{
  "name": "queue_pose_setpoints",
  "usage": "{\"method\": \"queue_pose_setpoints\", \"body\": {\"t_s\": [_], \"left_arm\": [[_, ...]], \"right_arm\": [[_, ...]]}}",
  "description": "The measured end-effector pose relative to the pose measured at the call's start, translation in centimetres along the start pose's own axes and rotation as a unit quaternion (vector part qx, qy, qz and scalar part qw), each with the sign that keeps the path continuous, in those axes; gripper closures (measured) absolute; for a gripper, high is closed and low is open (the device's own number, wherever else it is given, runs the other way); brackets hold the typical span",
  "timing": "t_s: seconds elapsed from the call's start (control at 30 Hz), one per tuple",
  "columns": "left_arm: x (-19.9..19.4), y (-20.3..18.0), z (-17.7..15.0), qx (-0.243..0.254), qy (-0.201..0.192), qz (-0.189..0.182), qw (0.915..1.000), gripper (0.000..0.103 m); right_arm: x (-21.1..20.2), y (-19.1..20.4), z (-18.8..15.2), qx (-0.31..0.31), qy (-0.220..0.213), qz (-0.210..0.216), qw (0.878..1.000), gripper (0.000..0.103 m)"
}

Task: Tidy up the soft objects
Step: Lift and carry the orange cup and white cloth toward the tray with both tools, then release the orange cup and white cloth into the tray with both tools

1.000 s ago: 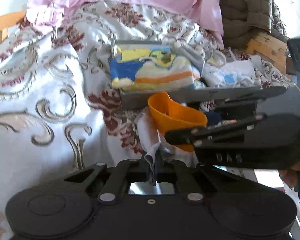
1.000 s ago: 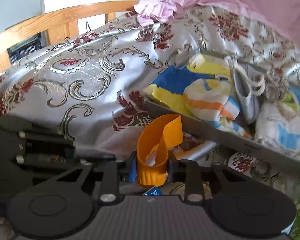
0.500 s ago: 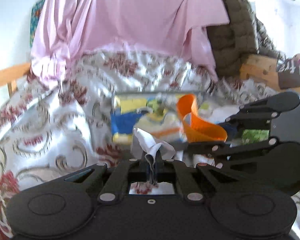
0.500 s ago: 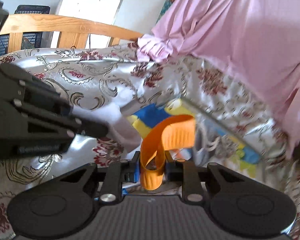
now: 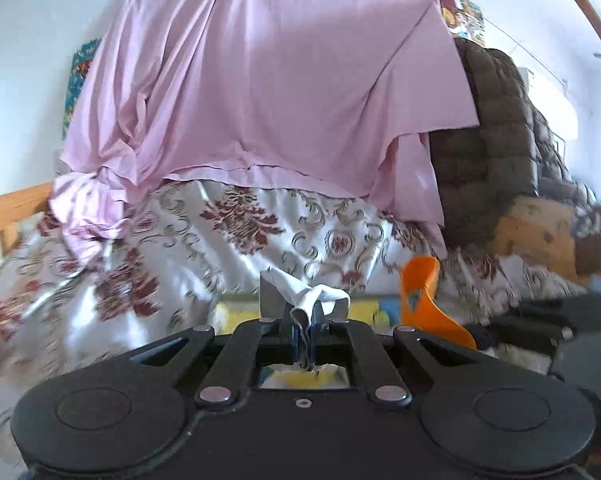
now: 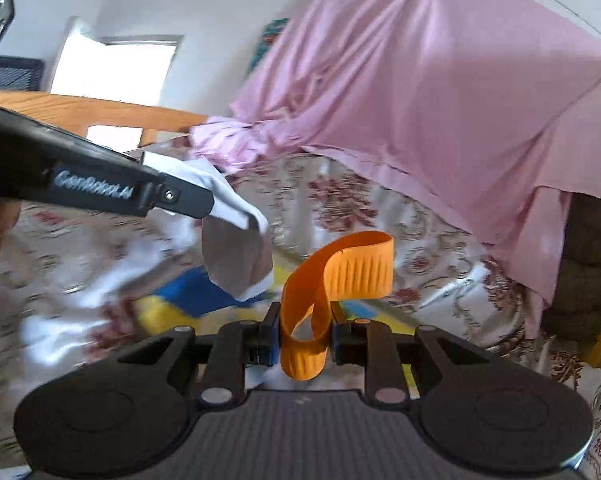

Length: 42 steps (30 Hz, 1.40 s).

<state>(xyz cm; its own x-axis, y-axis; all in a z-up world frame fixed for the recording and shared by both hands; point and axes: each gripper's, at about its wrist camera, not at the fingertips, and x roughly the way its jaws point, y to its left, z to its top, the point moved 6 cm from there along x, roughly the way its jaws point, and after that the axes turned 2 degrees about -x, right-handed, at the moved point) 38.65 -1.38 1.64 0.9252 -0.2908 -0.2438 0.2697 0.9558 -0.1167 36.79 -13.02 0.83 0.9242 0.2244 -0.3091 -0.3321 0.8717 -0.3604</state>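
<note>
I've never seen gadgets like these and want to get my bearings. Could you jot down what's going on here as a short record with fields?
Setting: a bed with a floral bedspread, a pink sheet draped behind
Left gripper: shut on a white cloth, seen from the right wrist as a hanging fold
Right gripper: shut on an orange band, looped upward
Below the grippers: blue and yellow fabric, blurred
Person: only a hand edge visible
</note>
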Motion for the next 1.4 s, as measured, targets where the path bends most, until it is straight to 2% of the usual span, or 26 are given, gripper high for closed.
{"method": "queue_pose_setpoints", "body": {"t_s": [0.13,0.23,0.37,0.63,0.83,0.9,1.07,1.4], "left_arm": [[5.5,-0.7,1.6,-0.009,-0.001,-0.007,0.9999,0.099],[9.0,-0.9,1.6,-0.031,0.018,-0.013,0.9993,0.098],[12.5,-0.6,0.3,-0.059,0.059,0.000,0.9965,0.098],[14.2,1.2,-2.7,-0.105,0.123,0.014,0.9867,0.094],[13.9,1.5,-3.4,-0.113,0.132,0.023,0.9845,0.079],[13.7,1.5,-3.4,-0.114,0.134,0.023,0.9842,0.070],[12.9,1.5,-3.2,-0.113,0.130,0.028,0.9846,0.054],[9.5,1.9,-1.8,-0.118,0.111,0.050,0.9855,0.027]], "right_arm": [[3.2,-3.4,-0.2,0.049,-0.002,-0.015,0.999,0.078],[5.4,-5.2,-1.0,0.102,0.007,-0.004,0.995,0.078],[7.0,-6.4,-2.3,0.143,0.018,0.010,0.989,0.078],[8.3,-7.6,-3.2,0.209,0.030,0.033,0.977,0.069],[8.3,-7.9,-3.7,0.216,0.032,0.026,0.975,0.061],[8.3,-7.9,-3.7,0.218,0.033,0.025,0.975,0.057],[8.1,-7.9,-3.8,0.218,0.037,0.025,0.975,0.052],[5.9,-9.0,-2.8,0.224,0.024,0.012,0.974,0.029]]}}
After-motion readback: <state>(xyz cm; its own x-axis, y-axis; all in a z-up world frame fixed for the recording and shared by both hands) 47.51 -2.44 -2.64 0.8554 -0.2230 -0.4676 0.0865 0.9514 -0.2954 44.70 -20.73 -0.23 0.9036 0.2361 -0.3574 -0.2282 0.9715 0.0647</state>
